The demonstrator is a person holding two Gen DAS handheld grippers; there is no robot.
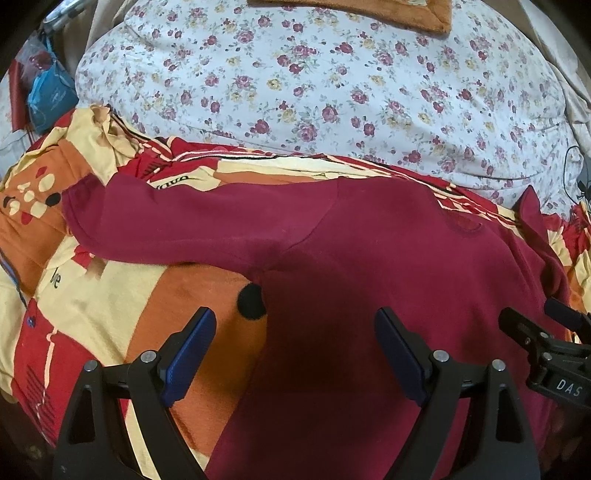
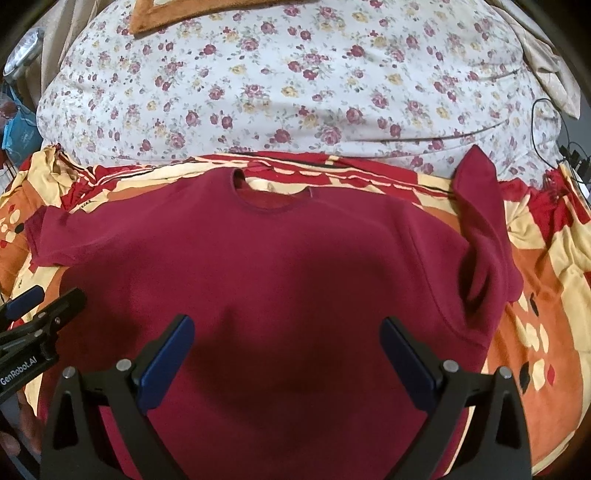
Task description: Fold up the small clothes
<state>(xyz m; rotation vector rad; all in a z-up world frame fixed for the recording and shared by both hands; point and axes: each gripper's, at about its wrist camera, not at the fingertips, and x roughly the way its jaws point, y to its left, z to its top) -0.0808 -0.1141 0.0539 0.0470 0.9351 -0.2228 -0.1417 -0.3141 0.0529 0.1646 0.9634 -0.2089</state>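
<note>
1. While both claws hang over the bed, the left claw (image 1: 295, 354) stands wide apart with nothing between its blue pads (image 1: 190, 356).
2. Under and ahead of the left claw lies the maroon T-shirt (image 1: 369, 258), spread flat on a red, orange and cream patterned blanket (image 1: 110, 302).
3. Ahead and to the left of that claw, one sleeve (image 1: 192, 225) stretches out flat over the blanket.
4. Its left finger is over the blanket beside the shirt's side edge; its right finger is over the shirt body.
5. The right claw (image 2: 288, 354) is also spread wide and holds nothing, both fingers above the shirt's lower body.
6. Straight ahead of the right claw sits the round neckline (image 2: 271, 199), at the far edge of the shirt.
7. Ahead and to the right of it, the other sleeve (image 2: 484, 221) is rumpled and partly stood up in folds.
8. Beyond the blanket, farther from both claws, is a white floral quilt (image 2: 295, 92) with an orange-brown cloth (image 2: 155, 18) at its far edge.
9. Each claw shows at the edge of the other's view, just beside it.
</note>
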